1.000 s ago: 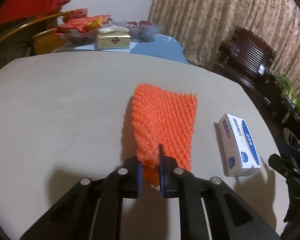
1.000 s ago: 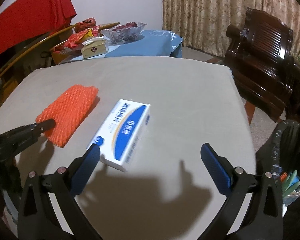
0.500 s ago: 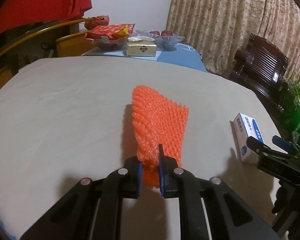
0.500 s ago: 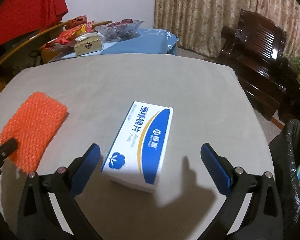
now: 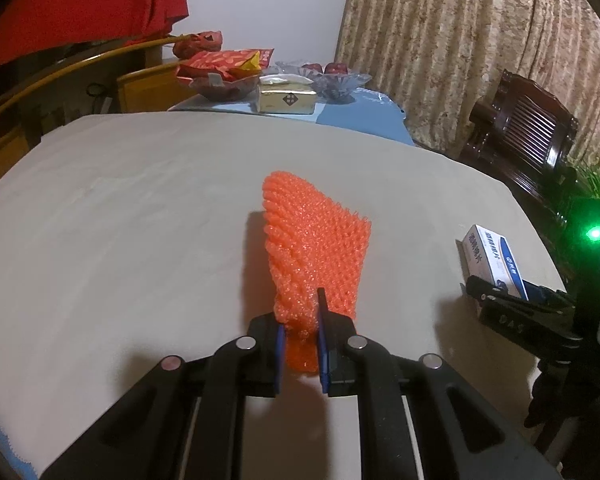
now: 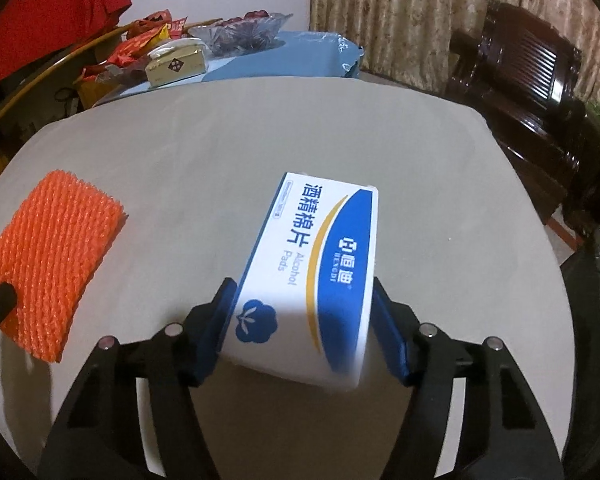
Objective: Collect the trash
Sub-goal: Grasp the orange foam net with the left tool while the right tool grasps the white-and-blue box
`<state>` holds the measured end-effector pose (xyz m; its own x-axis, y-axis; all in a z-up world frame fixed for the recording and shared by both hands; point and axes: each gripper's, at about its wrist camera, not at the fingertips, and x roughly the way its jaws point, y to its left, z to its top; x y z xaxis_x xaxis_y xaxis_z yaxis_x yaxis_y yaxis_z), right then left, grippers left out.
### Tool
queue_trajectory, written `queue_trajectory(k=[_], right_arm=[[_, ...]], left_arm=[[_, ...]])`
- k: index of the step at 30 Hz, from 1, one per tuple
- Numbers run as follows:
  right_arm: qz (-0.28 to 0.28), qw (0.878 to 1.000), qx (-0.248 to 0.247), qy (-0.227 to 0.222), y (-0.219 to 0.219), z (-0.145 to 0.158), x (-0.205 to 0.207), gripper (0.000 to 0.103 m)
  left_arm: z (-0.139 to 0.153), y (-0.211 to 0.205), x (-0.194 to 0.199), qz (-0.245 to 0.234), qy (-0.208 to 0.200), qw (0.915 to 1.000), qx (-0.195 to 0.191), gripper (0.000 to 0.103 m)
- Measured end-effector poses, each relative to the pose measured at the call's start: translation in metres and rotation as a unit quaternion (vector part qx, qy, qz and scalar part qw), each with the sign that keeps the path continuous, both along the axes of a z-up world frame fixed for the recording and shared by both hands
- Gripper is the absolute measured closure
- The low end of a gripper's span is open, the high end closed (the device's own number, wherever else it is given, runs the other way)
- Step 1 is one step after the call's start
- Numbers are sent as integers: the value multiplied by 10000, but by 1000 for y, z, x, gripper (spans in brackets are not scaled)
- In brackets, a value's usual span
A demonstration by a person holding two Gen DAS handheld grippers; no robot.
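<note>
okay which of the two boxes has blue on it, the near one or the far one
The near one: the alcohol pad box, white and blue, sits between the right gripper fingers. The far box is plain cream with a dark diamond mark.

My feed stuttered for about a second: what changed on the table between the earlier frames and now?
The right gripper advanced over the alcohol pads box and closed its wide-open fingers onto the box's sides. The left gripper kept its pinch on the orange foam net, whose far end now tilts up more. The table is otherwise unchanged.
</note>
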<state>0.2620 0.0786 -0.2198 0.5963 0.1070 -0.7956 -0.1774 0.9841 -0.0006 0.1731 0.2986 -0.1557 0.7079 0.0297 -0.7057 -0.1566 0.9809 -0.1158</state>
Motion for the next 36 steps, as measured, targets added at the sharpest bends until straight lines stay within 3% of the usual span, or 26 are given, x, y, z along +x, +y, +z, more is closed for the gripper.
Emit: queue_trajectory(k=[13,21,23,25,30,31,34,36], right_arm=[[492,9984,296,8,-19,23,-25,45],[536,9982,231,127,-39,15,-35,45],[448,9988,176,112,-42,13,-35,32],[319,9994,123,24,-44,14,-36,27],[192,9996,171,117,-42,5,-32,26],[178,9996,171,133,-42,4,-31,28],[215,9992,248,236,-41,0,-29,48],[289,9989,277,231,-41,3,-30,48]], left_arm=[[9,-18,-5,-117,-57,9999,4,90],[-1,-30,-5,-179,65,9998,-48,90],[-3,-31,-5,-184,79,9998,-53,90],[-3,-32,-5,-195,90,9998,-55,90],[-4,-31,-4,-194,112,9997,-56,90],[-5,-31,-4,-191,115,9997,-56,90],[-5,-30,-5,-193,117,9997,-55,90],[-4,-30,-6,-196,111,9997,-55,90]])
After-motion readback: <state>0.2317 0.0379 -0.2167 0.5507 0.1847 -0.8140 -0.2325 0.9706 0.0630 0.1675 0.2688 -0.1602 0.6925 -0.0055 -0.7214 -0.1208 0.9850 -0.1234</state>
